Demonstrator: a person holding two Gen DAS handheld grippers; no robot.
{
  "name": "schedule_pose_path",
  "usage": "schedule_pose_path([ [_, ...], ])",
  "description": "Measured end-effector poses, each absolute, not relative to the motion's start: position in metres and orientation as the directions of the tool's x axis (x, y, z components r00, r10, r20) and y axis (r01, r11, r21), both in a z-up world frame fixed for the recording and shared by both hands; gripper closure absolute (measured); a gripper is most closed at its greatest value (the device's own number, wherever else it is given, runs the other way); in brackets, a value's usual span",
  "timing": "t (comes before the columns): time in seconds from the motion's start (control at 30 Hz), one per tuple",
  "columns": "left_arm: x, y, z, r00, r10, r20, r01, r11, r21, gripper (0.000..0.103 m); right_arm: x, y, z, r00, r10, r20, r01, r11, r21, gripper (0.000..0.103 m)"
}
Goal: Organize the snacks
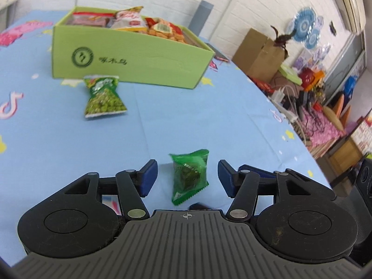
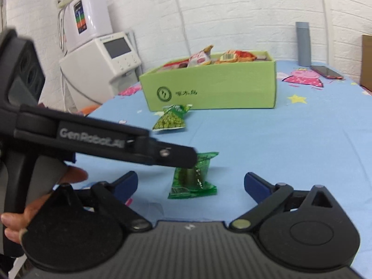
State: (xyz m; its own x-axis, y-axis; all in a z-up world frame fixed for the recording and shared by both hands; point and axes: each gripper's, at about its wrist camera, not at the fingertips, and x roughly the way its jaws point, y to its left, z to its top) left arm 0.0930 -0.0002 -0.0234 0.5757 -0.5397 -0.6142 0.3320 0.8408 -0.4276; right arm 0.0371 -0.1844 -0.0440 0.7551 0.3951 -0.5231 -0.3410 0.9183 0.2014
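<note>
**Two open claws around one small green packet**

While both claws stand open, neither one holds anything. The left claw (image 1: 187, 176) has its blue pads apart at a middle width, and the small green packet (image 1: 189, 176) lies on the table between them, with a free gap on each side. The right claw (image 2: 191, 182) is spread wide. In its view the same packet lies flat just ahead of its fingers, and the tip of the left claw comes in from the left and reaches over the upper end of the packet.

Further ahead of both claws lies a bag of green peas (image 1: 103, 96), just in front of the green box (image 1: 130, 58). This box already carries several red and orange snack bags, so I judge that the two green items are what remains to be put in.

What could go wrong: both claws point at one packet, so they may knock each other if both close. The wrapper is thin and slippery, so a grip on its edge only may let it slide out on the way to the box.

Only the right wrist view shows the person's hand (image 2: 14, 218) on the left tool, a white machine and a phone. Only the left wrist view shows the cluttered room side.
</note>
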Motion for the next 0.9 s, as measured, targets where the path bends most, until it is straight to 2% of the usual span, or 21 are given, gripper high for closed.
schedule_pose_path([
  [0.1,0.091,0.006,-0.026,0.563,-0.567,-0.601,0.325,0.821,-0.470,0.061,0.033,-0.185,-0.041,0.761,0.402,-0.509,-0.350,0.915,0.200,0.003],
  [0.23,0.096,0.002,-0.029,0.547,-0.572,-0.611,0.320,0.818,-0.478,0.064,0.037,-0.172,-0.042,0.746,0.396,-0.535,-0.390,0.911,0.131,0.005],
  [0.27,0.096,0.002,-0.029,0.546,-0.574,-0.610,0.320,0.816,-0.481,0.064,0.038,-0.170,-0.042,0.744,0.396,-0.538,-0.397,0.910,0.119,0.009],
  [0.3,0.097,0.001,-0.029,0.544,-0.576,-0.610,0.321,0.814,-0.483,0.064,0.038,-0.168,-0.040,0.747,0.390,-0.539,-0.403,0.910,0.100,0.020],
  [0.33,0.097,0.000,-0.029,0.543,-0.579,-0.608,0.323,0.813,-0.485,0.064,0.038,-0.167,-0.040,0.749,0.383,-0.540,-0.403,0.911,0.087,0.035],
  [0.57,0.102,-0.014,-0.031,0.534,-0.575,-0.620,0.352,0.818,-0.455,0.064,0.047,-0.168,-0.044,0.739,0.377,-0.559,-0.402,0.912,0.083,0.036],
  [0.67,0.107,-0.017,-0.038,0.517,-0.575,-0.634,0.344,0.818,-0.462,0.070,0.052,-0.167,-0.046,0.729,0.387,-0.565,-0.410,0.907,0.093,0.037],
  [0.7,0.108,-0.017,-0.041,0.519,-0.562,-0.644,0.332,0.827,-0.454,0.080,0.054,-0.167,-0.049,0.723,0.388,-0.571,-0.412,0.906,0.095,0.038],
  [0.73,0.109,-0.016,-0.044,0.527,-0.552,-0.646,0.325,0.834,-0.447,0.091,0.056,-0.167,-0.051,0.717,0.390,-0.577,-0.412,0.906,0.100,0.053],
  [0.77,0.109,-0.014,-0.045,0.525,-0.555,-0.645,0.324,0.831,-0.452,0.092,0.057,-0.167,-0.054,0.708,0.396,-0.585,-0.416,0.903,0.107,0.061],
  [0.9,0.113,-0.012,-0.033,0.534,-0.564,-0.629,0.321,0.824,-0.467,0.093,0.056,-0.165,-0.048,0.718,0.393,-0.575,-0.426,0.901,0.084,0.061],
])
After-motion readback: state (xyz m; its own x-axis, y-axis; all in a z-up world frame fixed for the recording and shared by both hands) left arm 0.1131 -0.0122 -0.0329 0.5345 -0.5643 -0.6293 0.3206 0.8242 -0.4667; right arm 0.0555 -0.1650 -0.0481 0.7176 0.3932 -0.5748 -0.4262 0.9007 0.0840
